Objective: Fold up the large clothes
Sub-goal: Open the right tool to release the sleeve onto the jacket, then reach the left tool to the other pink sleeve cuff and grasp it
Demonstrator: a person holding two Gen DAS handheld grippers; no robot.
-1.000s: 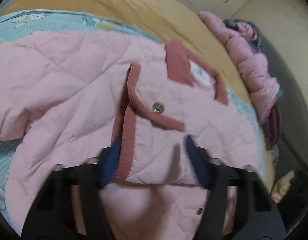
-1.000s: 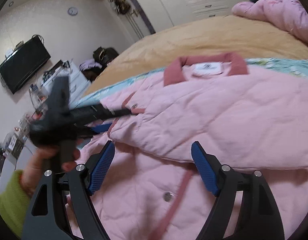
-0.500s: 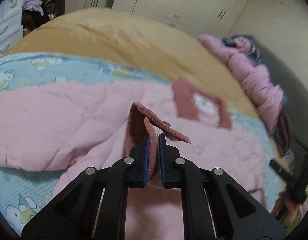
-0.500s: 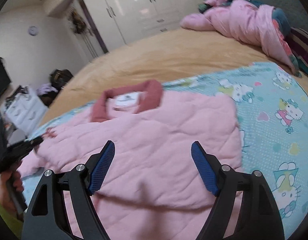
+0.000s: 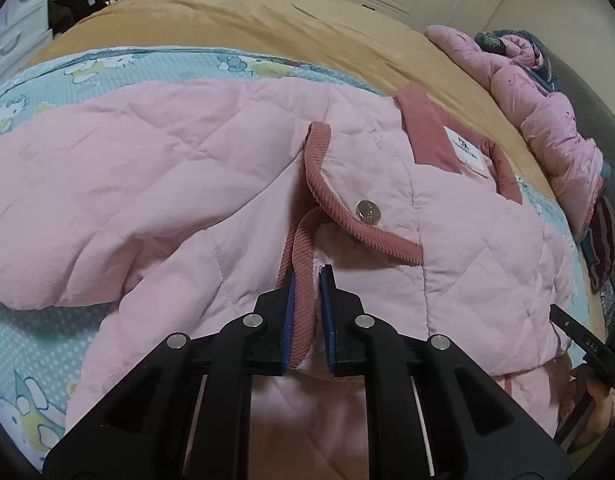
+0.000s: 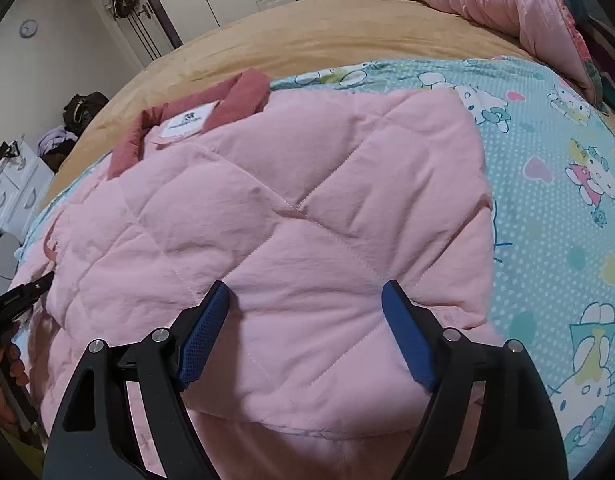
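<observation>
Left wrist view: we find left gripper (image 5: 307, 304) clamped on corduroy front trim (image 5: 303, 280) of pink quilted jacket (image 5: 147, 168), spread on cartoon-print sheet (image 5: 39, 320); snap button (image 5: 366, 212) near. Front panel in hand, fold barely begun.

Right wrist view: right gripper (image 6: 305, 332) spread wide, empty, over jacket's right side; that side and bottom fold remain.

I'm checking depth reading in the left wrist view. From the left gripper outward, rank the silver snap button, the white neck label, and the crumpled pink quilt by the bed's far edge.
1. Silver snap button: just ahead of the left gripper, slightly right, on the corduroy trim.
2. White neck label: farther, upper right, inside the collar.
3. Crumpled pink quilt: farthest, far right on the bed.
</observation>
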